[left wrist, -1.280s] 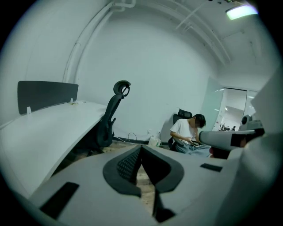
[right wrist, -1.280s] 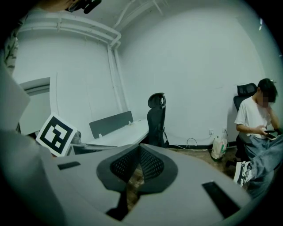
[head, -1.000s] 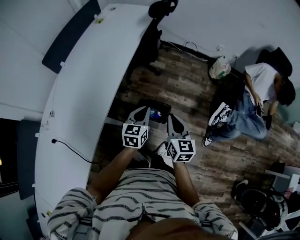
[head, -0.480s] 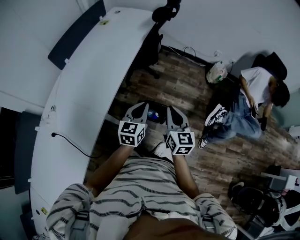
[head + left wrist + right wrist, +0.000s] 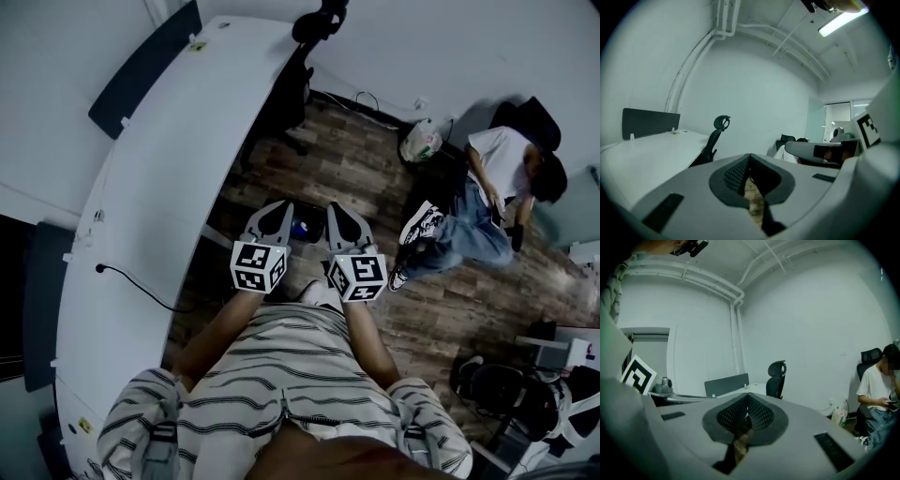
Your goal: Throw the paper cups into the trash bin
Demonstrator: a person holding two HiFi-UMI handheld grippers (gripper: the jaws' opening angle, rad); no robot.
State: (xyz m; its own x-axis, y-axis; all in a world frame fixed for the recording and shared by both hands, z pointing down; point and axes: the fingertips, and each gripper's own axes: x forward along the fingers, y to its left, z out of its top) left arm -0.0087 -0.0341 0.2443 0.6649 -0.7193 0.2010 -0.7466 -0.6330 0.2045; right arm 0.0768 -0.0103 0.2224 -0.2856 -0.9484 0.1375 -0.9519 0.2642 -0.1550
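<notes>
Trash bag by wall, long white desk — wood floor, seated person

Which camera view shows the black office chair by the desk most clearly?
The right gripper view: the office chair stands upright, with headrest and back plain. The left gripper view shows its side profile; the head view shows only its top.

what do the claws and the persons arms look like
Both the left claw and right claw are pale grey, pointed two-jaw shells with dark mesh-textured pads. Each carries a white cube printed with black square markers. The person wears a short-sleeved shirt, light with dark wavy stripes.
</notes>
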